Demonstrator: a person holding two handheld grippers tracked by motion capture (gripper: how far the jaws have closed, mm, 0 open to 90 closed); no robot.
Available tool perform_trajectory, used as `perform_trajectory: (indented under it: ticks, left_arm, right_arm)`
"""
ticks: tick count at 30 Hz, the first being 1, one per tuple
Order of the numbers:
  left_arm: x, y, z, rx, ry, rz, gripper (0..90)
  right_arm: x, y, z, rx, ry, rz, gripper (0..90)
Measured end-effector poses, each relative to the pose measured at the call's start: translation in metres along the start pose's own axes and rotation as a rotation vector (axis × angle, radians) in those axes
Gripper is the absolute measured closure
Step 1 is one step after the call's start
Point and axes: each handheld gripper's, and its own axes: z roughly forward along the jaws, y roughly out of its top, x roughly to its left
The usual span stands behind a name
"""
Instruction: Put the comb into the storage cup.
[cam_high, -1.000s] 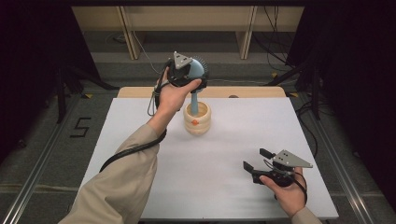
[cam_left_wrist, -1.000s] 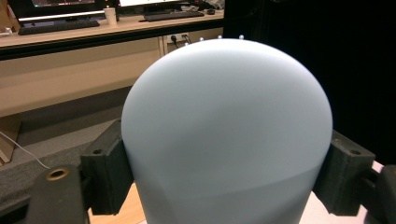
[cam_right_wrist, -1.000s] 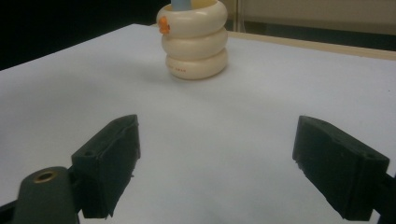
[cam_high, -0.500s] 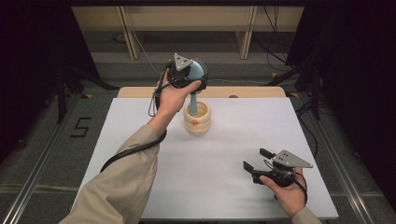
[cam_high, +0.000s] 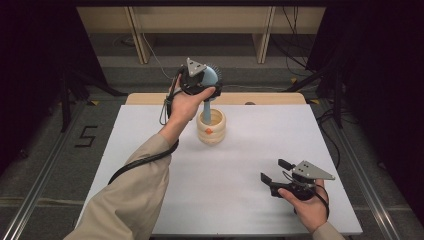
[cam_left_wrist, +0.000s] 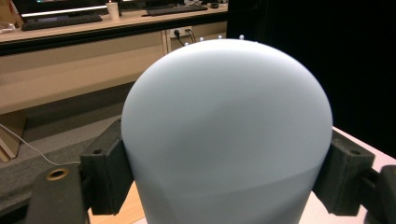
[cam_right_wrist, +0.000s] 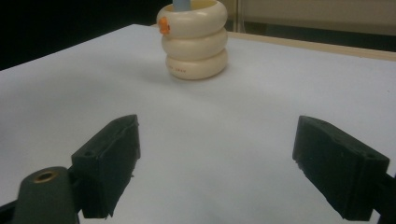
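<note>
Left gripper (cam_high: 209, 82) has its fingers (cam_left_wrist: 105, 175) clamped on either side of the rounded back of a pale blue brush (cam_left_wrist: 226, 135), one pad pressed on each flank. From above you can see that the brush stands upright with its handle down in a cream, ringed holder (cam_high: 211, 128), which sits toward the far middle of the white surface (cam_high: 240, 165). Right gripper (cam_high: 272, 172) is well away at the near right, resting low over the surface, fingers (cam_right_wrist: 109, 158) wide apart with nothing between them, pointing toward the holder.
</note>
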Motion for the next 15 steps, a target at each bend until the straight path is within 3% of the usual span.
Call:
perform_trajectory:
  ticks: [15]
  left_arm:
    - [0.0005,-0.0054,0.0050,0.009,-0.001,0.010,19.4]
  right_arm:
    - [-0.0003,0.0001,-0.0003,0.000,-0.002,-0.001,15.8]
